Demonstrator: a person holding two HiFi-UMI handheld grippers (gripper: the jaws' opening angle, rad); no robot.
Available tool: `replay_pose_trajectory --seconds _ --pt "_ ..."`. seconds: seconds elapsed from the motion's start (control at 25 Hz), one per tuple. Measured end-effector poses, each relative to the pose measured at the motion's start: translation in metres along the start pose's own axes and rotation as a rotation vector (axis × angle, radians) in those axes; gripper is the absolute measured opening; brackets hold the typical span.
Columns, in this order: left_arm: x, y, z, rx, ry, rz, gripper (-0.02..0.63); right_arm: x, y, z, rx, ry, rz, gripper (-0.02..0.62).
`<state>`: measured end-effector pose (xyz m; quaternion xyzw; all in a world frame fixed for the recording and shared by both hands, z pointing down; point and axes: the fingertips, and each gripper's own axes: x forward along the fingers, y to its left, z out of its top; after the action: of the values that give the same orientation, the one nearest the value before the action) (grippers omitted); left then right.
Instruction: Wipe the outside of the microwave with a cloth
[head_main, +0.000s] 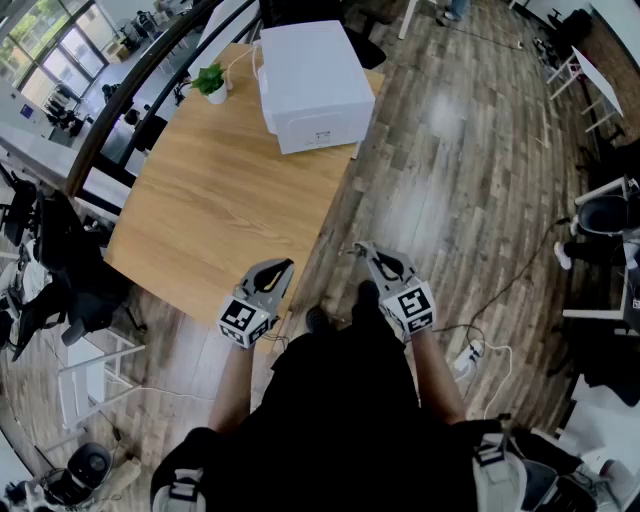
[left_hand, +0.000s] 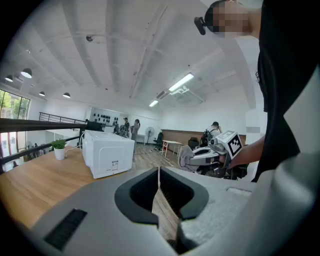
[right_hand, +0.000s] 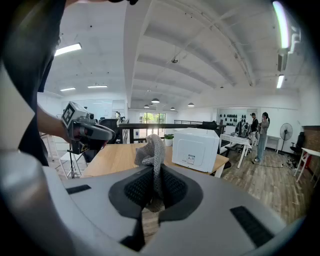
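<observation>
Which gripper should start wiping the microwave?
Right, probably. The right gripper is shut on the cloth; the left gripper is shut with nothing between its jaws. Both are similarly far from the microwave.

The head camera looks steeply down from above the person onto the table (head_main: 210, 200) with the microwave (head_main: 312, 85) far ahead, while cameras riding close behind the jaws of the left gripper (head_main: 283, 268) and right gripper (head_main: 362, 249) face level, both sharing that microwave and each other's gripper.
</observation>
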<state>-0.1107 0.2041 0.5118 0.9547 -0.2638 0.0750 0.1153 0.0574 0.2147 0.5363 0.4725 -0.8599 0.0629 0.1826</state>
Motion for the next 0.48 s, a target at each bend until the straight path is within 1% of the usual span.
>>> replay_pose_trajectory --seconds 0.12,0.32,0.48 --pt "-0.012 -0.001 -0.002 0.004 -0.006 -0.002 0.011 0.002 0.011 -0.004 0.023 0.022 -0.006 0.015" --pt "-0.033 0.006 -0.007 -0.006 -0.008 0.027 0.011 0.012 0.026 0.004 -0.015 0.001 0.024 0.015" --pt "-0.045 0.012 -0.009 -0.021 -0.008 0.053 0.011 0.019 0.032 0.01 -0.009 0.0 0.034 0.015"
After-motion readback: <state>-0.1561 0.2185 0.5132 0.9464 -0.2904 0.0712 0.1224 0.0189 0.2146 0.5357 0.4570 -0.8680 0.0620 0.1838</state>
